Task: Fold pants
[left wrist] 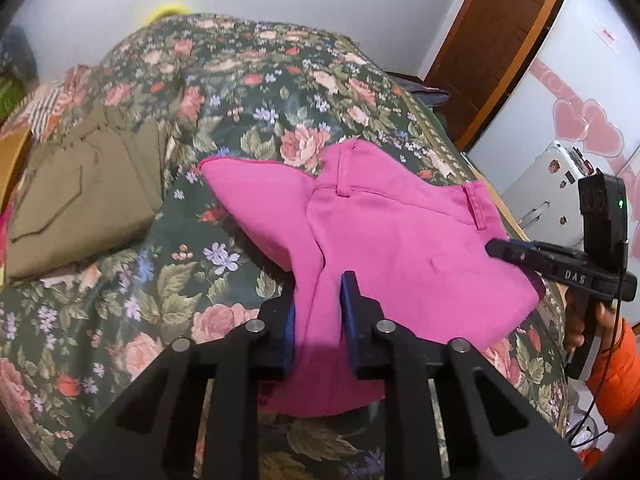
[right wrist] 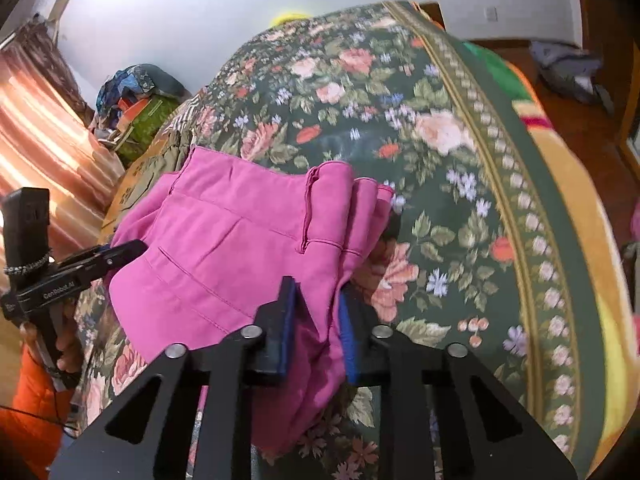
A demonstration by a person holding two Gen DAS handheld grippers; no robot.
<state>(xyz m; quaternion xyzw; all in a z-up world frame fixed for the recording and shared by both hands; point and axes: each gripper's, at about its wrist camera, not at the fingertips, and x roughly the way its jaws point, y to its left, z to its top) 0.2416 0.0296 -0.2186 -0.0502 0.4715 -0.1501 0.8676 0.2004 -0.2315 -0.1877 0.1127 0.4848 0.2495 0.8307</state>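
Bright pink pants point(left wrist: 400, 232) lie partly folded on a floral bedspread point(left wrist: 240, 92), waistband and belt loops facing up. In the left wrist view my left gripper point(left wrist: 320, 300) is shut on a bunched fold at the near edge, its blue pads pressing the cloth from both sides. The right gripper point(left wrist: 498, 250) reaches in from the right over the pants' side edge. From the right wrist camera, the pants point(right wrist: 224, 240) bunch up at the near right, where my right gripper point(right wrist: 316, 300) is shut on a gathered fold. The left gripper point(right wrist: 134, 248) touches the pants' left edge.
Folded olive pants point(left wrist: 88, 200) lie on the bed's left, with a striped cloth point(left wrist: 48, 108) behind. A white cabinet with pink hearts point(left wrist: 580, 128) and a wooden door frame point(left wrist: 480, 40) stand right of the bed. An orange sleeve point(left wrist: 616, 376) shows. A bag pile point(right wrist: 136, 104) lies far left.
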